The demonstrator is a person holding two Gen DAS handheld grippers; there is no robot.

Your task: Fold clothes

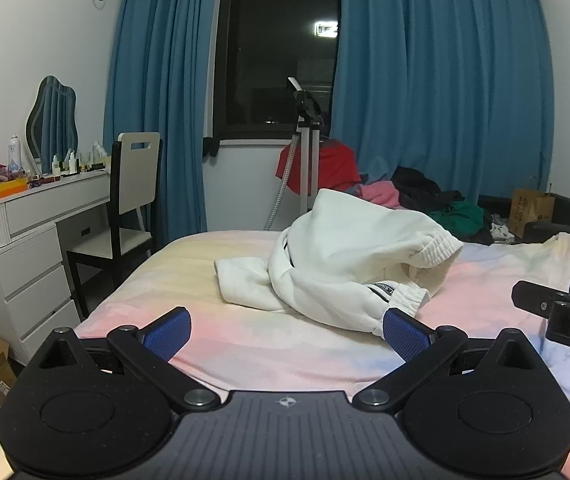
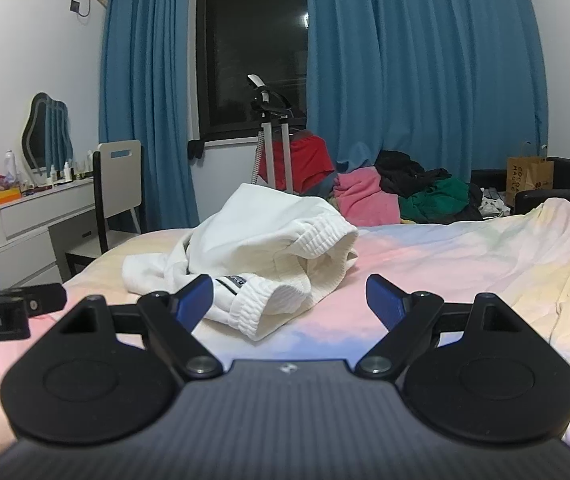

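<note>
A crumpled white sweatshirt (image 1: 337,256) with ribbed cuffs lies in a heap on the pastel bed sheet (image 1: 245,344). It also shows in the right wrist view (image 2: 253,248). My left gripper (image 1: 287,332) is open and empty, just short of the heap, its right pad (image 1: 405,334) next to a cuff. My right gripper (image 2: 291,306) is open and empty, with a ribbed cuff (image 2: 259,308) between its pads. Each gripper shows at the edge of the other's view: the right gripper (image 1: 557,308) and the left gripper (image 2: 9,308).
A pile of red, pink, black and green clothes (image 2: 405,192) lies beyond the bed's far edge. A garment steamer stand (image 1: 305,152) is by the window. A white dresser (image 1: 25,232) and chair (image 1: 125,208) stand at the left. A paper bag (image 2: 529,176) is at the right.
</note>
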